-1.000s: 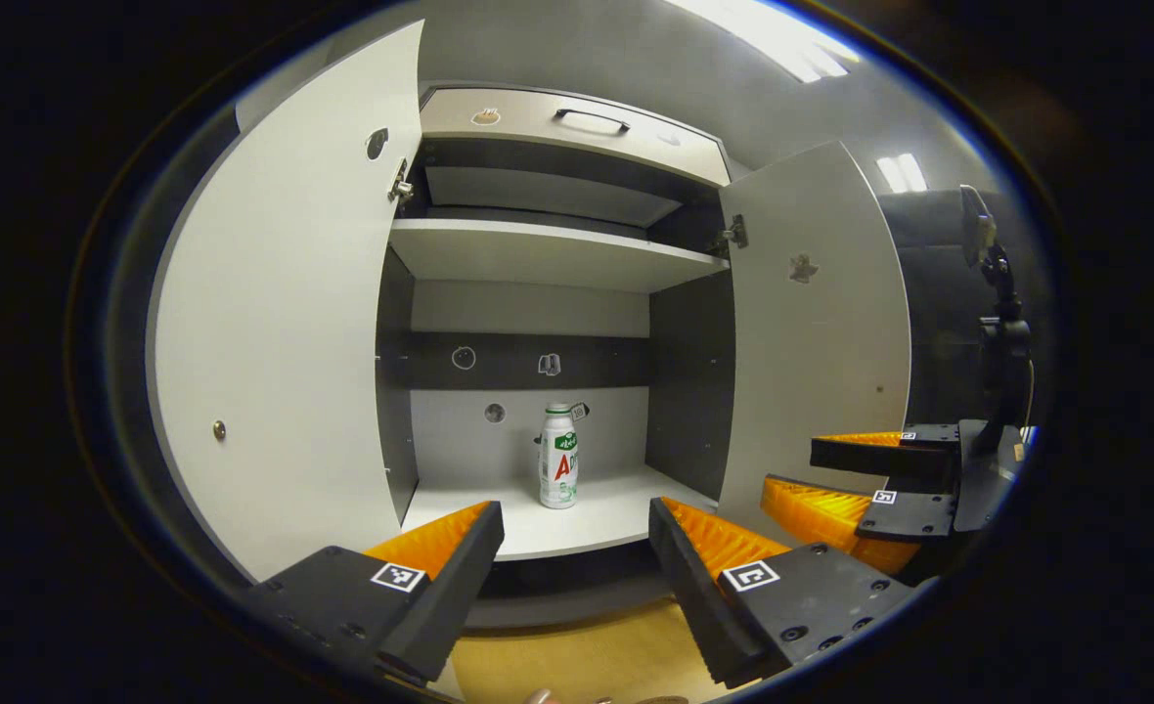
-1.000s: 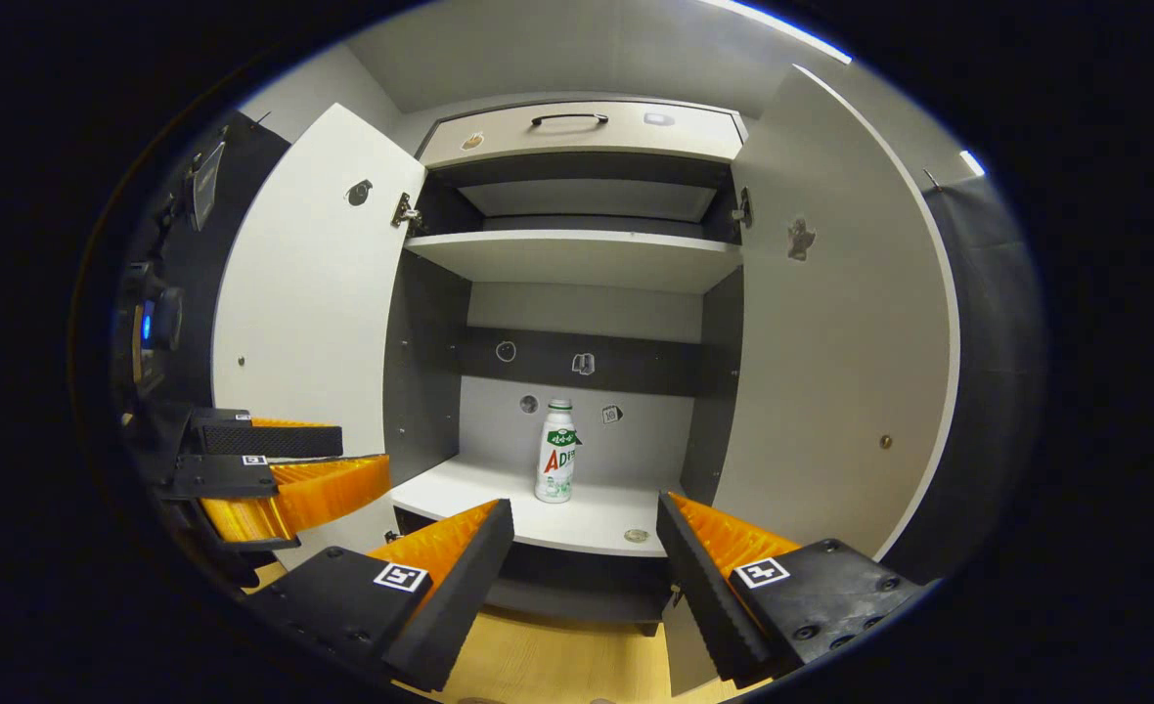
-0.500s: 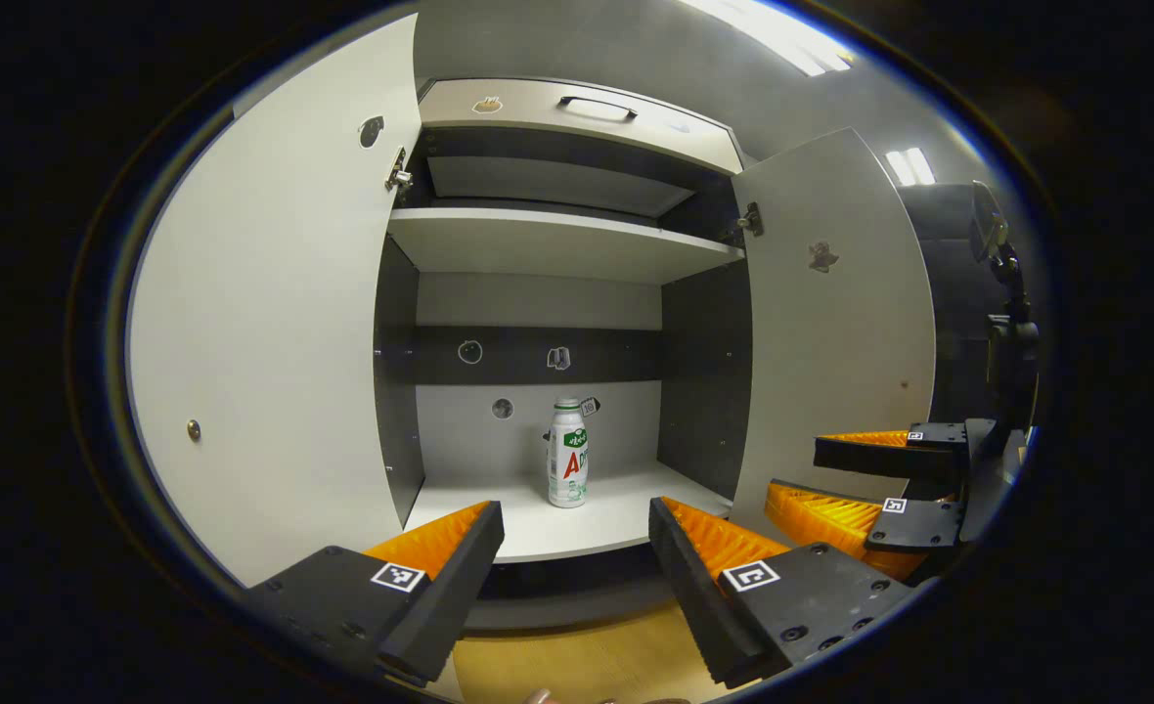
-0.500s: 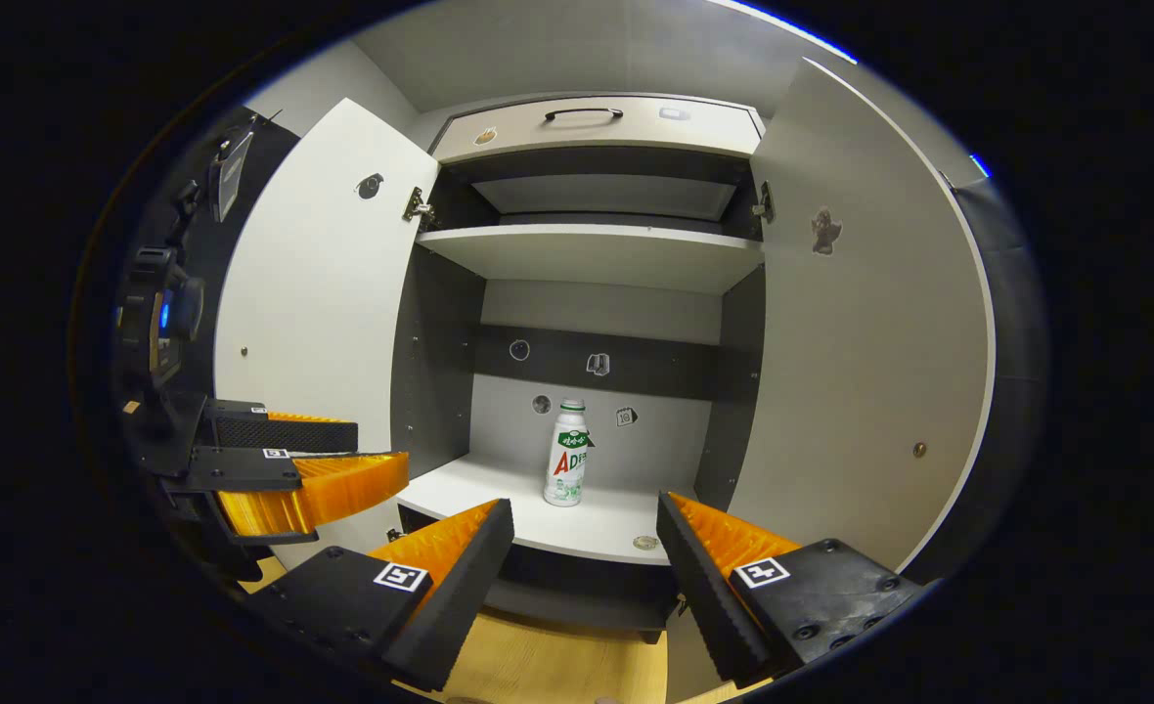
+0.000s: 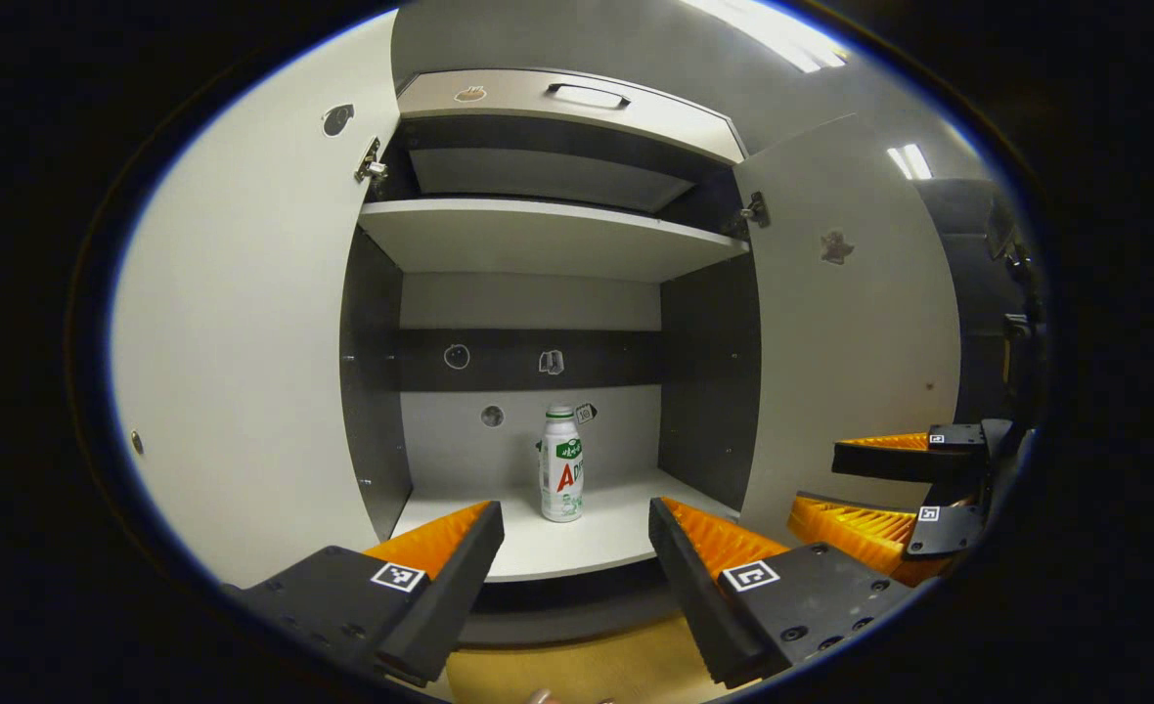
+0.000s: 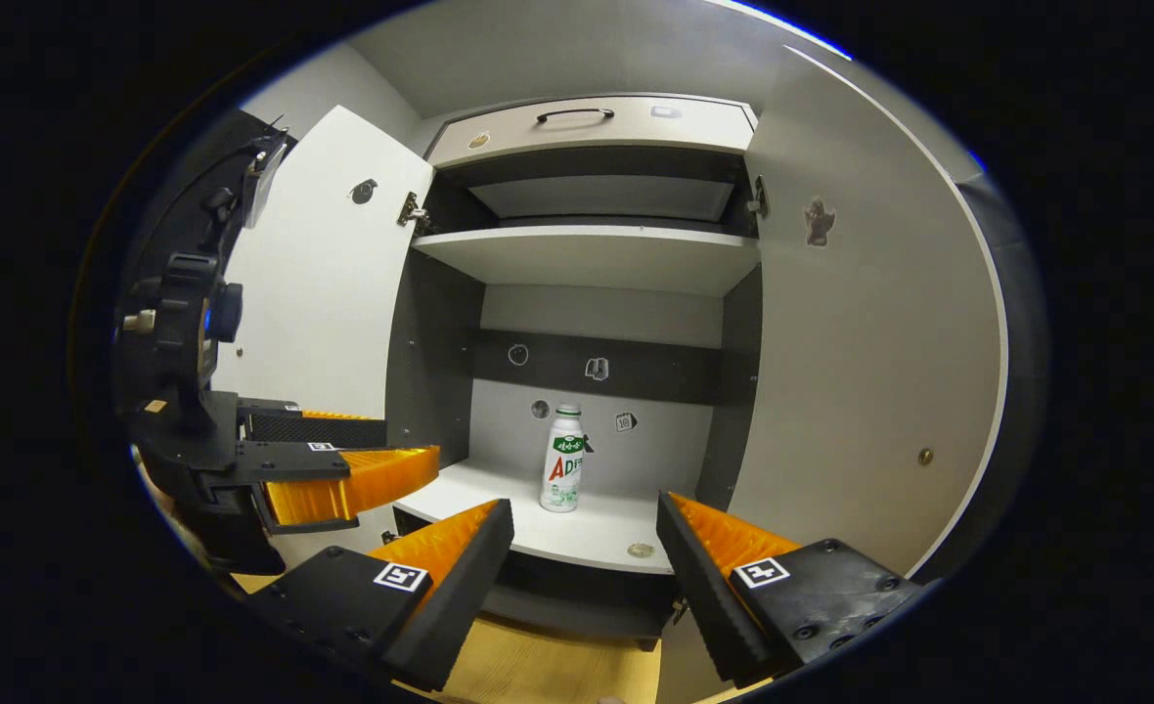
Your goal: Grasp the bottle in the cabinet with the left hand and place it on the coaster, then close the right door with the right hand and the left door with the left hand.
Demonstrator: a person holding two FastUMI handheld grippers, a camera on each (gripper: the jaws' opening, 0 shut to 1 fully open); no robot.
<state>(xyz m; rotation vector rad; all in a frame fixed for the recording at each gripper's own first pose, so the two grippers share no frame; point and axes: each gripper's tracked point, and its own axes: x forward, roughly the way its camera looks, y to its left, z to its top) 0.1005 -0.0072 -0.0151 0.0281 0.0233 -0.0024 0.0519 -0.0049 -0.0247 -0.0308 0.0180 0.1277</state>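
A white bottle with a green and red label stands upright near the back of the cabinet's lower shelf; the right gripper view shows the bottle too. My left gripper is open in front of the shelf's edge, short of the bottle, with nothing between its fingers. It appears at the left of the right gripper view as the left gripper. My right gripper is open and empty too, and shows as the right gripper by the right door. The left door and the right door both stand wide open.
An upper shelf spans the cabinet, and a drawer with a dark handle sits above it. A small round disc lies near the lower shelf's front edge. A wooden surface lies below the cabinet.
My left gripper has moved closer to the cabinet opening, so the left door spreads wider on the left. In the right gripper view the left gripper has reached further forward. Both grippers stay open.
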